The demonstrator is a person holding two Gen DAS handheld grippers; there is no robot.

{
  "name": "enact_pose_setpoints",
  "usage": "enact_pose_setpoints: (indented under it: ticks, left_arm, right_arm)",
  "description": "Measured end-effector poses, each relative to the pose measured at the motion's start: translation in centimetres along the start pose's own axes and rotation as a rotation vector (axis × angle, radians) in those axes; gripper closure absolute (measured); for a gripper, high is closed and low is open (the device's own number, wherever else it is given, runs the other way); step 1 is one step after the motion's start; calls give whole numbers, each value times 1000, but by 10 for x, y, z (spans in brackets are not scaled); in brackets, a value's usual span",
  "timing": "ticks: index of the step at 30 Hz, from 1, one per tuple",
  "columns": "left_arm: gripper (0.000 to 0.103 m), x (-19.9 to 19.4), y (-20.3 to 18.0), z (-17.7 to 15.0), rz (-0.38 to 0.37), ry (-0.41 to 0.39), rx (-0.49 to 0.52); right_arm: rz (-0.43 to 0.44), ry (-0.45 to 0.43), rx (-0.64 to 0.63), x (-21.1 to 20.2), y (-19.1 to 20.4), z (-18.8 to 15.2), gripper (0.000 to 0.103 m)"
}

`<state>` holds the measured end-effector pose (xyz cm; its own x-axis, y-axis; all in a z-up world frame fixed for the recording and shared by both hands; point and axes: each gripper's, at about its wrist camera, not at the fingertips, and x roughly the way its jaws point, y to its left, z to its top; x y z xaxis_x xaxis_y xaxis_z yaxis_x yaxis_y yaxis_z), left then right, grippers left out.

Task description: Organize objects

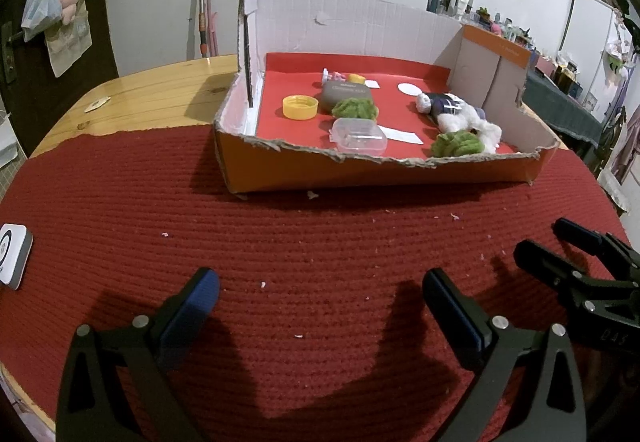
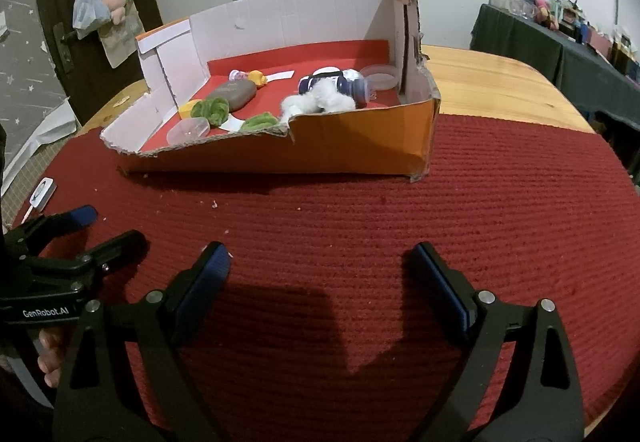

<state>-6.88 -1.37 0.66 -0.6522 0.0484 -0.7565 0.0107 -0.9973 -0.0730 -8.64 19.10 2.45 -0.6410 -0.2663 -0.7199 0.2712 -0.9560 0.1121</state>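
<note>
1. The objects all sit inside the cardboard box (image 1: pixel 280 170) on the red mat (image 1: pixel 320 262): yellow cap (image 1: pixel 300 107) at the left, grey case (image 1: pixel 347 95) behind it, two green fuzzy clumps (image 1: pixel 355 108) (image 1: pixel 458 144), a clear plastic container (image 1: pixel 359 136) at the torn front wall, and a white plush figure (image 1: pixel 456 113) toward the right.
2. From my right wrist view the plush figure (image 2: pixel 328 92) lies beside a dark bottle-like item, possibly part of it; too small to be sure.
3. Nothing to sort lies on the mat between the box and my grippers, only crumbs. A small white device (image 1: pixel 14 256) sits at the mat's left edge, well apart from the box.
4. My left gripper (image 1: pixel 320 294) is spread wide and empty, hovering low over the mat, tilted down.
5. My right gripper (image 2: pixel 320 270) is also spread wide with nothing between the pads, just beside the left one and short of the box.
6. Step, as I judge it: between picks, either everything is already boxed or I am about to reach in and rearrange.
7. Next move calls for: pick a target in the box, lift over the ragged front wall, approach from above, and close on one item without nudging its neighbours.
8. The desk (image 2: pixel 500 82) shows bare wood behind the box.
</note>
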Motion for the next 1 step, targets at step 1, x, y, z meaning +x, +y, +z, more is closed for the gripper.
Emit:
enact_pose_setpoints:
  ticks: [1]
  left_arm:
    - [0, 0, 0, 0, 1, 1, 1]
  right_arm:
    - [2, -1, 2, 0, 0, 0, 9]
